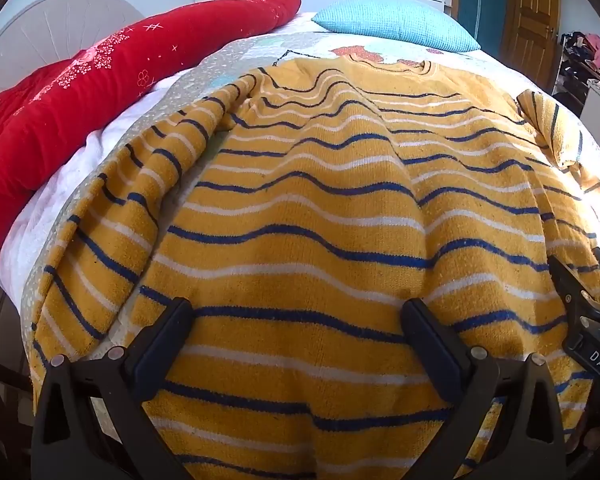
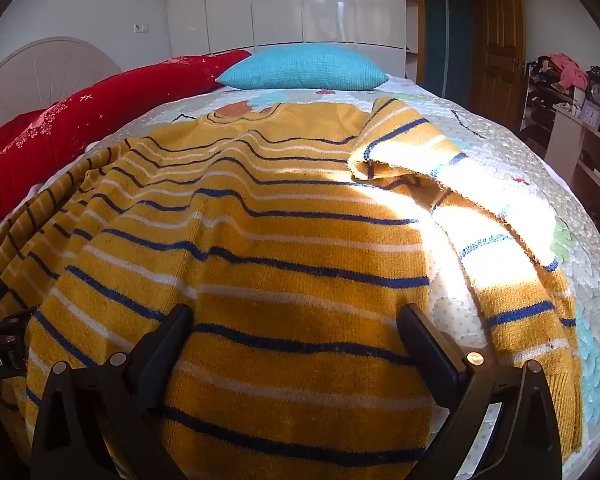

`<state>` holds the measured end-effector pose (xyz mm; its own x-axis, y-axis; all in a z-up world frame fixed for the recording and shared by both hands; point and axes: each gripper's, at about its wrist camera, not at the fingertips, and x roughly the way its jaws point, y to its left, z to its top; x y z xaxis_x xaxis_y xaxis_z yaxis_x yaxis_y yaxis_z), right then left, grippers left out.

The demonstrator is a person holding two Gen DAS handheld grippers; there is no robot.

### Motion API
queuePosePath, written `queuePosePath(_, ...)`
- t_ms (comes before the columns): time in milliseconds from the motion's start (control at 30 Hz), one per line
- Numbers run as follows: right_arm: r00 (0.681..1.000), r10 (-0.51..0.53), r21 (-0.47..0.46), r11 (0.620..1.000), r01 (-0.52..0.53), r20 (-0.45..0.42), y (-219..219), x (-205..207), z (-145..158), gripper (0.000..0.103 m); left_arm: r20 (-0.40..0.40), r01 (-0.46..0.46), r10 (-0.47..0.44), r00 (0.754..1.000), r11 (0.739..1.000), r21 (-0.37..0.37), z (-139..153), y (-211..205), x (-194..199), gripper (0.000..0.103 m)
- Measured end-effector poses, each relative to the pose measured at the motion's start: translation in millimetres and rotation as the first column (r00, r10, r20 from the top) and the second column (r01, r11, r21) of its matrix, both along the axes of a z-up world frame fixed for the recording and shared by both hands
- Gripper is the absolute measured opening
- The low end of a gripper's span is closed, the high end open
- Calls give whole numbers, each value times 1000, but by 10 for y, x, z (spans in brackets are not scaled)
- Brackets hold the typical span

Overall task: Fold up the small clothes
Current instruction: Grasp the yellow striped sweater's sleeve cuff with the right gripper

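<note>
A yellow sweater with blue and white stripes [image 1: 308,208] lies spread on the bed, hem toward me, collar at the far end. It also shows in the right wrist view [image 2: 260,248]. Its left sleeve [image 1: 112,216] lies along the left side. Its right sleeve [image 2: 480,208] is folded and bunched on the right, in bright sunlight. My left gripper [image 1: 298,316] is open, its fingers over the hem's left part. My right gripper [image 2: 294,320] is open over the hem's right part; it also shows in the left wrist view [image 1: 580,300].
The bed has a pale patterned quilt [image 2: 540,168]. A red quilt [image 1: 80,92] lies along the left edge, a turquoise pillow [image 2: 304,68] at the far end. White headboard [image 1: 48,28] at left, wardrobe and wooden door [image 2: 500,40] behind, cluttered shelves [image 2: 572,92] on the right.
</note>
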<state>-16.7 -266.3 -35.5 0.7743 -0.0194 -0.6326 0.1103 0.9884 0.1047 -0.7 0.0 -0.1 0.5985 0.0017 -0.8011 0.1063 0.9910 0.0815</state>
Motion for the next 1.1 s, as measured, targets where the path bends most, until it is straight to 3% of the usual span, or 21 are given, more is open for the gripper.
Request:
queuePosePath(400, 999, 19, -35, 999, -21, -33, -40, 64, -42, 101, -3, -10, 10, 1000, 1000, -13, 37, 42, -26, 103)
queuePosePath(467, 998, 36, -25, 999, -37, -53, -87, -5, 123, 88, -13, -3, 3, 1000, 1000, -13, 46, 58, -27, 103)
queuePosePath(567, 998, 28, -15, 1000, -27, 50, -258, -435, 498, 86, -30, 23, -24, 999, 1000, -17, 61, 95, -13, 103)
queuePosePath(667, 990, -85, 21, 996, 83, 110, -780, -805, 792, 88, -23, 24, -24, 999, 999, -25, 63, 133, -9, 103)
queuePosePath(733, 986, -154, 75, 986, 149, 70, -1176, -889, 762, 88, 23, 13, -13, 1000, 1000, -22, -5, 36, -57, 103)
queuePosePath(800, 980, -201, 108, 974, 199, 0, -1460, -916, 605, 87, 17, 3, -2, 1000, 999, -42, -3, 24, -51, 103)
queuePosePath(933, 986, -152, 239, 957, 163, -65, -1548, -844, 268, 85, 18, -5, 5, 1000, 999, -47, 1, 14, -51, 103)
queuePosePath(1000, 991, -103, 286, 950, 124, -87, -1434, -726, 153, 71, 5, -4, 4, 1000, 1000, -28, -3, 19, -47, 103)
queuePosePath(1067, 986, -68, 258, 960, 107, -155, -1318, -560, 50, 28, 5, -3, 3, 1000, 1000, -25, -5, 18, -50, 103)
queuePosePath(1100, 983, -67, 213, 972, 103, -173, -1289, -511, 54, 25, 4, -3, 3, 1000, 1000, -22, -9, 15, -51, 103)
